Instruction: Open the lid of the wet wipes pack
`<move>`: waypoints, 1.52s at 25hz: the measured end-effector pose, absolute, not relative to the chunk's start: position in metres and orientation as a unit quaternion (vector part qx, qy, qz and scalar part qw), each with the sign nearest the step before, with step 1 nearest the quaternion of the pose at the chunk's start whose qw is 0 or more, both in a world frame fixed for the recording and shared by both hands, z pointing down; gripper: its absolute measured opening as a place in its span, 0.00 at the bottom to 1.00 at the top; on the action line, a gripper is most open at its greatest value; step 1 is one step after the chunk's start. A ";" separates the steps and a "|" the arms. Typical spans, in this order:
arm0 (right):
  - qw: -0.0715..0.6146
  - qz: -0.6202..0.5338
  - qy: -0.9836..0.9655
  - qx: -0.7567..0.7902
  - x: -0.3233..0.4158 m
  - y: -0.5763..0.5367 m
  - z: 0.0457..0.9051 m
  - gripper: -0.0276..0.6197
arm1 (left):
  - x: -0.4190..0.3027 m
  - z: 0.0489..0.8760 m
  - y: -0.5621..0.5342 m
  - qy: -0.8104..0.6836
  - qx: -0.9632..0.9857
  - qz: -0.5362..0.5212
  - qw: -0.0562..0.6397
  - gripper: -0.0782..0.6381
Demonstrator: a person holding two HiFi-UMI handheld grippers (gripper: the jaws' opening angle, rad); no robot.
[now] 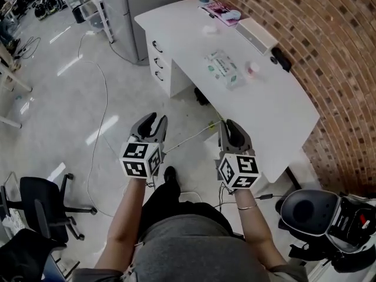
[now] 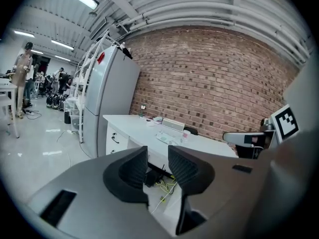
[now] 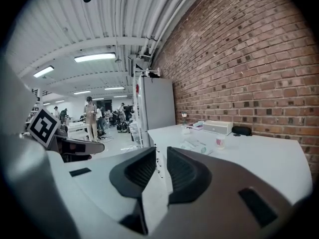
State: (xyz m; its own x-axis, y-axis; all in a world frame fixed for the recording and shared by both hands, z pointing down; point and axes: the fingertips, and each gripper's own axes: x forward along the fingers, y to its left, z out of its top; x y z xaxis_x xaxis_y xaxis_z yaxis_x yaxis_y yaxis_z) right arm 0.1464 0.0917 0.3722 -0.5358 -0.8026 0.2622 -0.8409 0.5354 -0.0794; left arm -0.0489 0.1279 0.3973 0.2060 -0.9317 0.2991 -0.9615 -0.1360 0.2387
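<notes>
The wet wipes pack is a pale green and white packet lying flat near the middle of the white desk. It looks small and far off in the left gripper view and in the right gripper view. Both grippers hang in the air over the floor, short of the desk's front edge. My left gripper is open, with only floor and cables seen through its gap. My right gripper is open by a narrower gap and holds nothing.
On the desk are a small pink cup, a white box, a black case and a pink book. A grey cabinet and desk drawers stand left. Cables cross the floor; black chairs flank me.
</notes>
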 end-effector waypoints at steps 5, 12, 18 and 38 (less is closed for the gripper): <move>0.105 0.106 -0.859 0.490 0.134 0.073 0.376 0.15 | -0.066 0.404 0.101 -0.611 0.764 0.043 0.202 0.29; 0.115 0.098 -0.846 0.512 0.138 0.054 0.374 0.15 | -0.063 0.404 0.074 -0.591 0.780 0.048 0.201 0.30; 0.116 0.087 -0.838 0.526 0.145 0.040 0.369 0.15 | -0.059 0.401 0.058 -0.582 0.789 0.048 0.192 0.30; 0.117 0.053 -0.846 0.517 0.163 -0.051 0.354 0.15 | -0.036 0.407 -0.023 -0.580 0.788 0.069 0.196 0.31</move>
State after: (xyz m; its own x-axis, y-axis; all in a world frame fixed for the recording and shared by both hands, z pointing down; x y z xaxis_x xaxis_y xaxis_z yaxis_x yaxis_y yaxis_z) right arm 0.1629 -0.0512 0.3542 -0.4371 -0.8630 0.2534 -0.8879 0.4589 0.0311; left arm -0.0357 -0.0230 0.4073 0.3177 -0.8867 0.3358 -0.9407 -0.2504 0.2288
